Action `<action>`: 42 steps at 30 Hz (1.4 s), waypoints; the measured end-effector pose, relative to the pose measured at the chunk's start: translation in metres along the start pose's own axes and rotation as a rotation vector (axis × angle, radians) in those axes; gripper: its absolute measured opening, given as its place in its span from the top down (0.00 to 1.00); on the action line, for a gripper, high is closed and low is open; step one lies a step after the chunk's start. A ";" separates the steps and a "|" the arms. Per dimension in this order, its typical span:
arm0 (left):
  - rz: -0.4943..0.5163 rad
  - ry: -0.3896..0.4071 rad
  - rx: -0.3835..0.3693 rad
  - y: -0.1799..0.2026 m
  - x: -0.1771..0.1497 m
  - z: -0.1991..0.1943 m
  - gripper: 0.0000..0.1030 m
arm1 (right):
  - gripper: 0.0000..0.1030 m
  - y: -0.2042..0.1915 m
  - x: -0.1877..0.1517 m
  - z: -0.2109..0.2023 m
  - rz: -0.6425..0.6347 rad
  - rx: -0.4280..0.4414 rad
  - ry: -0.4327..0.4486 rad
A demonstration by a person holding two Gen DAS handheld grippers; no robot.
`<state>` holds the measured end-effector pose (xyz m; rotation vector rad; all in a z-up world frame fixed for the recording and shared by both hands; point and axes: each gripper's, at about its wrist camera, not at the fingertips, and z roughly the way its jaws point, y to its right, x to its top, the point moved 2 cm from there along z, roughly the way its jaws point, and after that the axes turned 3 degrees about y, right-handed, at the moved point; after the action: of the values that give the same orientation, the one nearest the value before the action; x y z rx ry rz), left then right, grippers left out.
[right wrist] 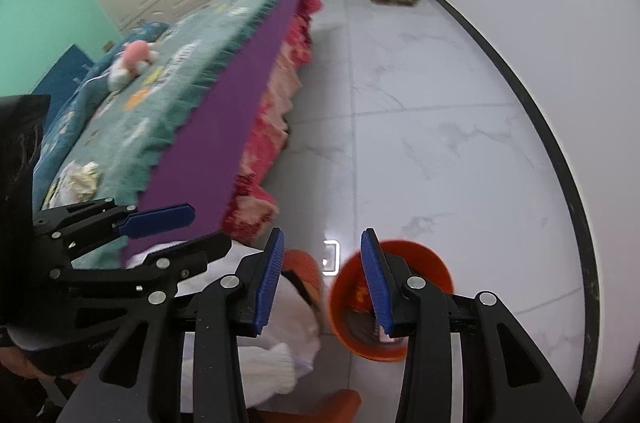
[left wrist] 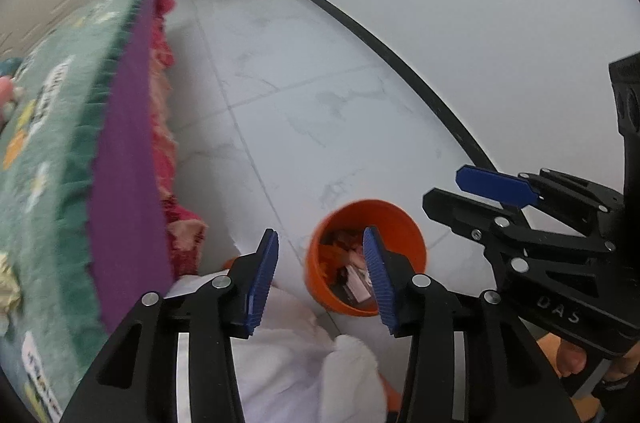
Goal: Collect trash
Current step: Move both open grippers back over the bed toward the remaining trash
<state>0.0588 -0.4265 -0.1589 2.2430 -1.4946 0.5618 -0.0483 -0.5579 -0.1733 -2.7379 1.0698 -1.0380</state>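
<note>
1. Left gripper (left wrist: 322, 273): ribbed blue pads spread, nothing btwn.
2. Right gripper (right wrist: 322, 279): same, spread, empty.
3. Round orange plastic bin (left wrist: 404, 227) w/ trash on glossy marble-look floor tiles (left wrist: 320, 95), near bed w/ fuzzy green cover (right wrist: 192, 63).

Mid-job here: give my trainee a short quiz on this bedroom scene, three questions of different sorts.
1. True or false: the orange bin stands on the bed.
2. What lies crumpled on the bed near its edge, not yet collected?
3. Multiple choice: the left tool and right tool are A) both shut on trash, B) both open with nothing between the pads, C) one open, one shut.

Key: 1. False, it stands on the floor and already holds scraps. 2. A crumpled paper wad. 3. B.
</note>
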 end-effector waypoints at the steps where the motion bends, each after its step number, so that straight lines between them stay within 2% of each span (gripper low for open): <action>1: -0.015 0.018 0.017 -0.007 -0.002 -0.009 0.50 | 0.58 -0.011 0.003 -0.003 -0.015 0.016 0.010; 6: -0.082 0.084 0.087 -0.042 -0.015 -0.050 0.46 | 0.55 -0.063 0.012 -0.012 -0.092 0.079 0.038; 8: -0.111 0.105 0.115 -0.054 -0.022 -0.063 0.41 | 0.55 -0.084 0.014 -0.014 -0.120 0.101 0.043; 10: -0.140 0.125 0.143 -0.067 -0.030 -0.076 0.40 | 0.52 -0.107 0.016 -0.016 -0.150 0.129 0.049; 18: -0.252 0.170 0.225 -0.114 -0.058 -0.117 0.39 | 0.51 -0.184 0.018 -0.019 -0.262 0.201 0.053; 20: -0.277 0.183 0.245 -0.125 -0.068 -0.125 0.31 | 0.45 -0.199 0.019 -0.017 -0.282 0.215 0.055; 22: -0.306 0.193 0.269 -0.138 -0.076 -0.134 0.31 | 0.45 -0.218 0.021 -0.014 -0.307 0.233 0.054; 27: -0.374 0.197 0.311 -0.171 -0.099 -0.154 0.31 | 0.44 -0.257 0.022 -0.004 -0.346 0.272 0.034; 31: -0.421 0.198 0.345 -0.196 -0.114 -0.167 0.31 | 0.37 -0.290 0.021 0.003 -0.383 0.303 0.022; 35: -0.466 0.202 0.375 -0.216 -0.129 -0.180 0.26 | 0.37 -0.319 0.020 0.013 -0.419 0.327 0.000; 42: -0.538 0.182 0.400 -0.255 -0.149 -0.188 0.26 | 0.37 -0.367 0.018 0.035 -0.483 0.365 -0.051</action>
<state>0.2217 -0.1212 -0.1025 2.6573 -0.6806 0.9124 0.2003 -0.2955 -0.0988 -2.7383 0.1730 -1.0658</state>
